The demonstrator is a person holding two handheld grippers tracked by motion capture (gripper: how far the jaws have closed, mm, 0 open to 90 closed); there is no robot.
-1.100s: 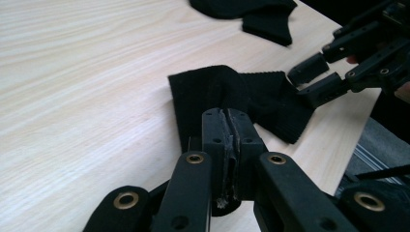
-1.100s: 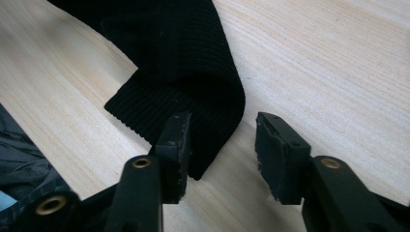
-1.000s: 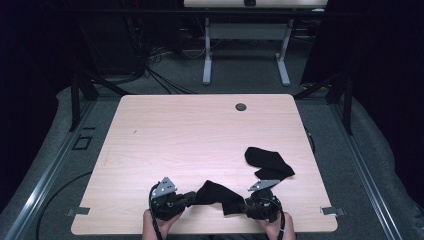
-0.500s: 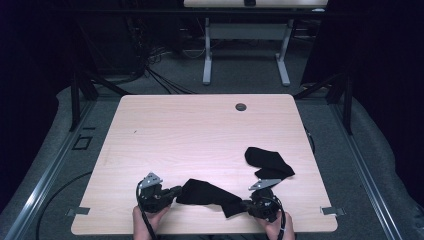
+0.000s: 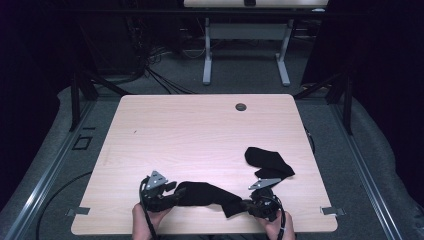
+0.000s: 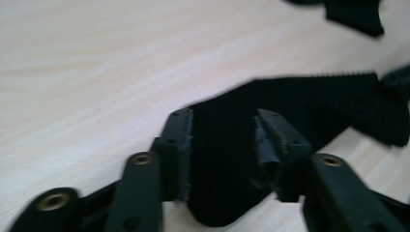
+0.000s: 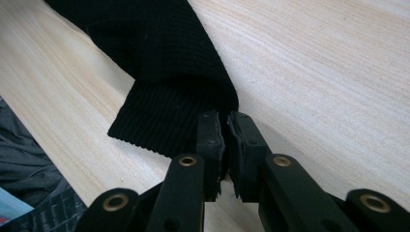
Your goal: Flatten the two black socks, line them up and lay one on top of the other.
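Near the front edge of the bench lie two black socks, none bearing readable writing. One sock stretches between both tools: the left tool straddles its end, jaws released, while the right tool is clenched on its ribbed cuff. Just beyond lies the second sock.

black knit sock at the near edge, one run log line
black knit sock | left tongs astride, open | right tongs pinching cuff | wooden table
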